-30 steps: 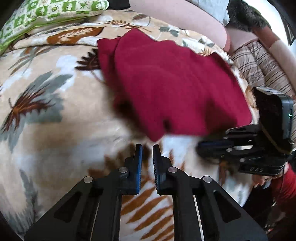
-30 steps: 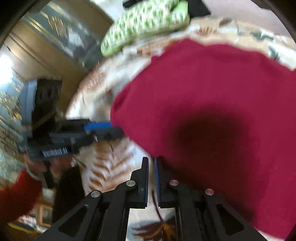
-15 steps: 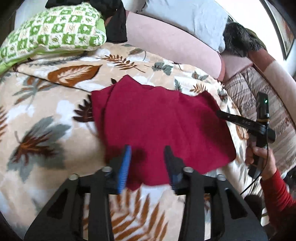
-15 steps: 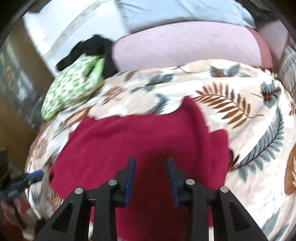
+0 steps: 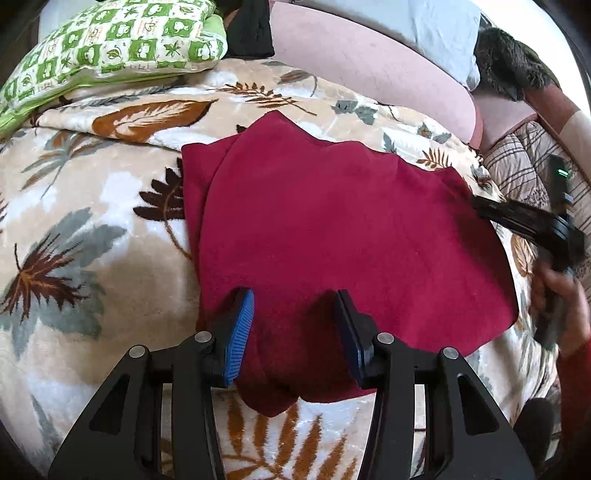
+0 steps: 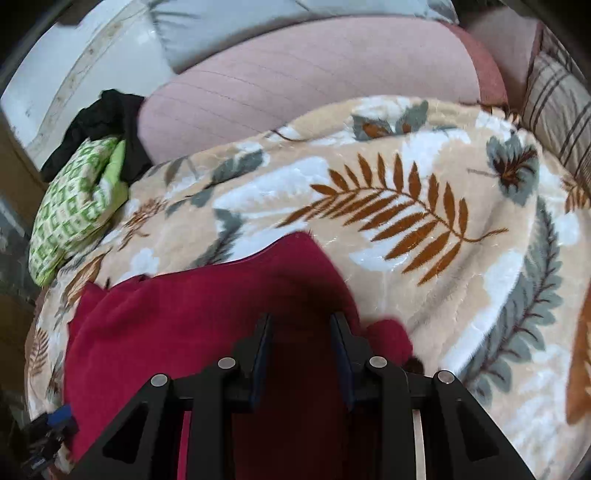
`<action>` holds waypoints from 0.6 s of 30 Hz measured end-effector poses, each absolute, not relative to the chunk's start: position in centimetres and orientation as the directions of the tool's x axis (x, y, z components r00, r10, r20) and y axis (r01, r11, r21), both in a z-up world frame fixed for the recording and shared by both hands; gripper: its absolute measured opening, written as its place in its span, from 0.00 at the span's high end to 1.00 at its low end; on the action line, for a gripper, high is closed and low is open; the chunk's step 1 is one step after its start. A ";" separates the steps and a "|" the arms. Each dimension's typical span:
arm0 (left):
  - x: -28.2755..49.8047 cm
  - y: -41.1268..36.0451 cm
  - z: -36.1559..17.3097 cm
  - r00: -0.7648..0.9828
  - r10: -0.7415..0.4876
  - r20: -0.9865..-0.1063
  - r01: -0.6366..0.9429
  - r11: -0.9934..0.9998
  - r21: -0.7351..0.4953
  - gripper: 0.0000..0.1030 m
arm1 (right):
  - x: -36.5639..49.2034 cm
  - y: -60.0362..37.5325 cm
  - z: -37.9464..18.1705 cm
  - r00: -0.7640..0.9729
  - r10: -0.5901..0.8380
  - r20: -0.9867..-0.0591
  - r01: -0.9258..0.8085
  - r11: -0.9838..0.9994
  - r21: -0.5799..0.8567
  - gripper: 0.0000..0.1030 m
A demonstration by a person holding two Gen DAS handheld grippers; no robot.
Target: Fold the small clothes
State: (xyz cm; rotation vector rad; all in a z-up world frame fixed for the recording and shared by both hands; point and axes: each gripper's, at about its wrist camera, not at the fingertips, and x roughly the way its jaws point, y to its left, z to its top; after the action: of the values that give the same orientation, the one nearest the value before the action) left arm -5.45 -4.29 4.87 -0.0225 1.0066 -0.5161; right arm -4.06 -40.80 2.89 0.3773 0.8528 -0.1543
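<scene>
A dark red garment (image 5: 332,240) lies folded and flat on a leaf-print blanket (image 5: 92,229). My left gripper (image 5: 295,325) stands open just above the garment's near edge, the cloth lying under its blue pads and nothing pinched. In the right wrist view the same garment (image 6: 177,332) fills the lower left. My right gripper (image 6: 301,332) is open over the garment's right end, nothing gripped. The left wrist view shows the right gripper (image 5: 517,218) at the garment's right edge, held by a hand (image 5: 561,306) in a red sleeve. The left gripper (image 6: 55,417) peeks in at the bottom left of the right wrist view.
A green patterned pillow (image 5: 110,44) and a black cloth (image 5: 251,29) lie at the far left of the bed. A long pink bolster (image 5: 369,62) runs along the back, with a pale blue pillow (image 5: 424,26) behind it. A striped cushion (image 5: 524,166) is at the right.
Both grippers went from shut to open. The right gripper swung away from the garment's near corner to its right end. The garment now lies spread flat, and the left gripper has drawn back.
</scene>
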 end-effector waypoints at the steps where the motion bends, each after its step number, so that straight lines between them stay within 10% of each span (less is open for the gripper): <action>1: -5.5 -4.3 4.9 0.431 -0.419 -0.799 0.395 0.884 -0.251 0.57 | -5.2 -39.8 3.8 0.661 0.031 -0.750 0.256 0.930 0.265 0.69; 18: -5.2 -4.2 6.9 0.514 -0.317 -0.797 0.303 0.936 -0.177 0.57 | -9.3 -34.9 1.5 0.549 -0.022 -0.835 0.198 0.975 0.105 0.65</action>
State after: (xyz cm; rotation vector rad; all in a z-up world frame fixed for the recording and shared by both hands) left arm -5.15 -4.20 6.89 -0.0161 0.9608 -0.3727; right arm -9.31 -34.95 1.47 0.1959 0.9824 -0.1310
